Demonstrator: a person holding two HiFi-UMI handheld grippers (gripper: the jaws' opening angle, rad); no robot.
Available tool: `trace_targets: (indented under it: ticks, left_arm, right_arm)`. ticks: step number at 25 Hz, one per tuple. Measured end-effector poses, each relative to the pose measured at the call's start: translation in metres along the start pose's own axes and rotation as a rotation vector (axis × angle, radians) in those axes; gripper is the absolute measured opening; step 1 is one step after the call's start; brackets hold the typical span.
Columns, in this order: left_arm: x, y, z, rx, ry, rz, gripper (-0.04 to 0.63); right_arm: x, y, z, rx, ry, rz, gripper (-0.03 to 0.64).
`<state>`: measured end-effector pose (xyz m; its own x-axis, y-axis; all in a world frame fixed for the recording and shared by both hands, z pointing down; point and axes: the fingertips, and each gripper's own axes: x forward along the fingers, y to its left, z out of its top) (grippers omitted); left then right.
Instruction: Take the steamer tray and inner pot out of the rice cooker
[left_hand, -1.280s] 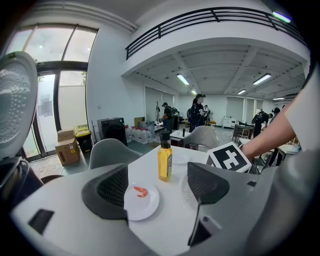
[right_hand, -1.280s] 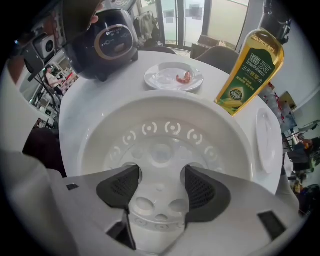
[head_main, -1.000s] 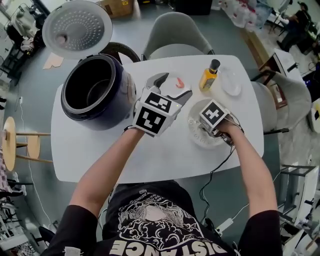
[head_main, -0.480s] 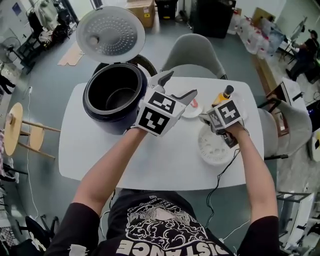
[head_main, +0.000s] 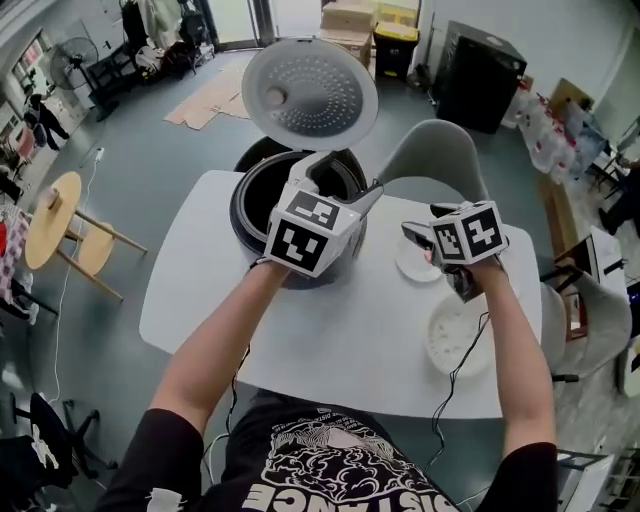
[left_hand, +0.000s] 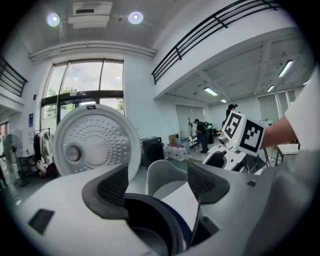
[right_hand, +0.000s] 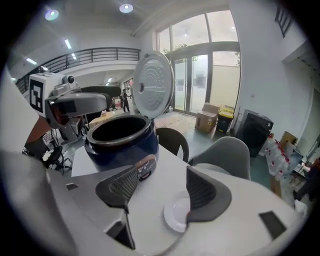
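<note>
both grippers held wide and empty, tray out, pot in the cooker

the dark blue rice cooker (head_main: 262, 200) stands at the far side of the white table (head_main: 330, 350), with its lid (head_main: 310, 95) thrown up and back so the dimpled inner face shows. the inner pot (right_hand: 117, 127) sits down inside it, a dull metal rim ringing the mouth. the white perforated steamer tray (head_main: 445, 340) lies flat on the table toward the near right edge, well apart from the cooker and partly behind the person's right forearm.

the left gripper (head_main: 345, 180) hangs in front of the cooker, its jaws spread wide with nothing pinched. in the left gripper view, the cooker's rim sits low between the two dark pads, touching neither. the right gripper (head_main: 412, 233) is up off the table to the right of the cooker, jaws just as wide and holding nothing. looking along it, a small white plate (right_hand: 175, 215) lies on the tabletop below its right pad. a grey chair (head_main: 440, 160) stands behind the table's far edge.
</note>
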<state>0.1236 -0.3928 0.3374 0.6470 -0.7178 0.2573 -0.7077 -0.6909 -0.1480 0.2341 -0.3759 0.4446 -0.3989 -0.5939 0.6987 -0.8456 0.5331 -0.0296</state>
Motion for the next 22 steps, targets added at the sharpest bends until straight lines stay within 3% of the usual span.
trace_targets:
  ticks: [6, 11, 16, 22]
  left_arm:
    - [-0.038, 0.082, -0.008, -0.032, -0.004, 0.114, 0.362]
    - [-0.073, 0.134, -0.033, -0.091, 0.007, 0.145, 0.362]
    - [-0.095, 0.172, -0.066, -0.178, 0.047, 0.111, 0.362]
    - [-0.108, 0.202, -0.102, -0.377, 0.07, 0.023, 0.362]
  right_arm:
    - [0.025, 0.043, 0.064, 0.006, -0.075, 0.085, 0.319]
    - [0.045, 0.08, 0.094, 0.064, -0.104, 0.156, 0.319]
    - [0.064, 0.107, 0.107, 0.159, -0.118, 0.219, 0.318]
    - [0.08, 0.129, 0.103, 0.222, -0.092, 0.243, 0.318]
